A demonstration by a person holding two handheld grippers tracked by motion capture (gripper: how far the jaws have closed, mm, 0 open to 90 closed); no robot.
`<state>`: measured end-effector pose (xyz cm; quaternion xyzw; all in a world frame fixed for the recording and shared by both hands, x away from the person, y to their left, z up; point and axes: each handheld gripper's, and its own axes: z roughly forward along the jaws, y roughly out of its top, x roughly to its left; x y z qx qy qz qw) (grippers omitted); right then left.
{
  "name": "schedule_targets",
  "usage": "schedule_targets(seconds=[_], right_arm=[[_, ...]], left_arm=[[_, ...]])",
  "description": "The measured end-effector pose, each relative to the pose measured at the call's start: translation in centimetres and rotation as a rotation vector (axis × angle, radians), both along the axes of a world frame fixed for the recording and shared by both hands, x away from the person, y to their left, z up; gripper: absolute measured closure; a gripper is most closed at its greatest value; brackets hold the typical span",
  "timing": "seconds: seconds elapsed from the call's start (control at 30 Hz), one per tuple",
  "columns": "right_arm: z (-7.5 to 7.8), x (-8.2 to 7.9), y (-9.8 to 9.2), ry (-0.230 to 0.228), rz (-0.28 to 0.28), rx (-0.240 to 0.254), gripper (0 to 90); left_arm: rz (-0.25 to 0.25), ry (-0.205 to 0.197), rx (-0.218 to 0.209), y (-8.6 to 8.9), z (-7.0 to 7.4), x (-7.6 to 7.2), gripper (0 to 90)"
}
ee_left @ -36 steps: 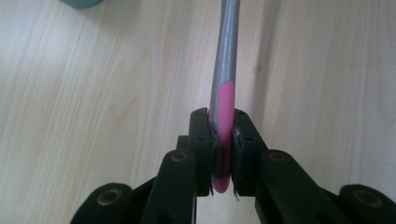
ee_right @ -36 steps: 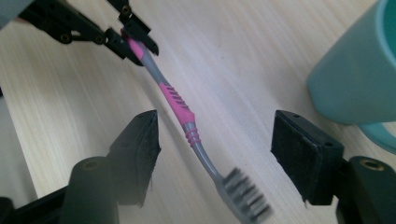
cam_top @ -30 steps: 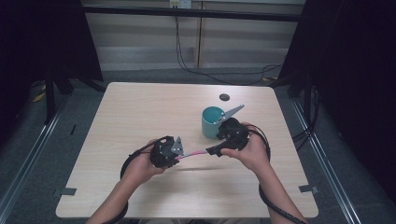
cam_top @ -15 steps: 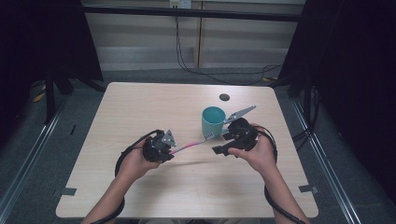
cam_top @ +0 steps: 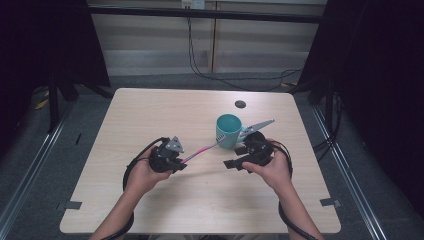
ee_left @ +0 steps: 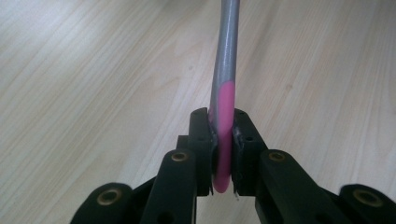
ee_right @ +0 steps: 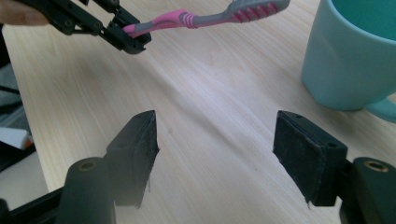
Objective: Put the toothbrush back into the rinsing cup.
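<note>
High view shows the left gripper [cam_top: 181, 164] held low over the tabletop [cam_top: 150, 115], pointing right, its fingers [ee_left: 201, 135] clamped on the pink handle end of a toothbrush [cam_top: 202, 150]. The toothbrush slants up and right, its head just beside the wall of a teal mug [cam_top: 228, 131]; whether it touches the mug I cannot tell. The right gripper [cam_top: 234, 163] sits in the person's right hand [cam_top: 267, 167] just in front of the mug, pointing left, its fingers [ee_right: 135, 149] spread apart with nothing between them.

Compared with half a second ago, the two hands sit in much the same places; a second ago the right gripper was closer to the toothbrush, at its head end, and it now lies apart from it. The mug stands where it was.

A small dark round spot [cam_top: 240, 104] lies on the tabletop beyond the mug. The mug stands directly behind the brush head, with its handle toward the right gripper.
</note>
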<state>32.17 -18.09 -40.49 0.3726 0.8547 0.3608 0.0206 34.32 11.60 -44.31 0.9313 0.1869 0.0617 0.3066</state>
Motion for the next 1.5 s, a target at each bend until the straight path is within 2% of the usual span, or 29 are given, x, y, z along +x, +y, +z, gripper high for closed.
schedule_targets(seconds=[0.03, 0.07, 0.23, 0.3, 0.43, 0.7, 0.9, 1.13, 1.2, 1.5], right_arm=[[0.0, 0.0, 0.0, 0.000, 0.000, 0.000, 30.6], [-0.2, 0.1, -0.1, 0.001, -0.008, 0.032, 32.5], [-0.6, 0.0, -0.1, 0.004, -0.019, 0.060, 35.6], [-0.8, -0.1, 0.0, -0.003, -0.030, 0.093, 37.1], [-0.9, -0.1, 0.1, -0.010, -0.043, 0.112, 38.8], [-0.8, -0.2, 0.1, -0.020, -0.073, 0.189, 45.0], [-0.7, -0.3, 0.1, -0.029, -0.092, 0.217, 47.3], [-0.5, -0.3, -0.1, -0.034, -0.124, 0.244, 49.9], [-0.4, -0.3, -0.2, -0.040, -0.130, 0.255, 50.3], [-0.5, -0.3, -0.3, -0.036, -0.172, 0.287, 52.9]], left_arm=[[0.000, 0.000, 0.000, 0.0, 0.0, 0.0, 81.4], [0.001, 0.000, -0.013, 0.0, 0.0, 0.0, 81.4], [0.027, 0.011, -0.065, -0.3, -0.1, -0.2, 81.4], [0.026, 0.021, -0.086, -0.5, -0.4, -0.2, 81.3], [0.036, 0.024, -0.108, -0.9, -0.6, -0.3, 81.4], [0.047, 0.048, -0.167, -1.9, -1.1, -0.6, 81.3], [0.054, 0.062, -0.193, -2.5, -1.3, -0.7, 81.3], [0.050, 0.050, -0.189, -3.0, -1.1, -0.8, 81.3], [0.054, 0.050, -0.205, -3.1, -1.1, -0.8, 81.3], [0.051, 0.043, -0.217, -3.6, -1.0, -1.0, 81.3]])
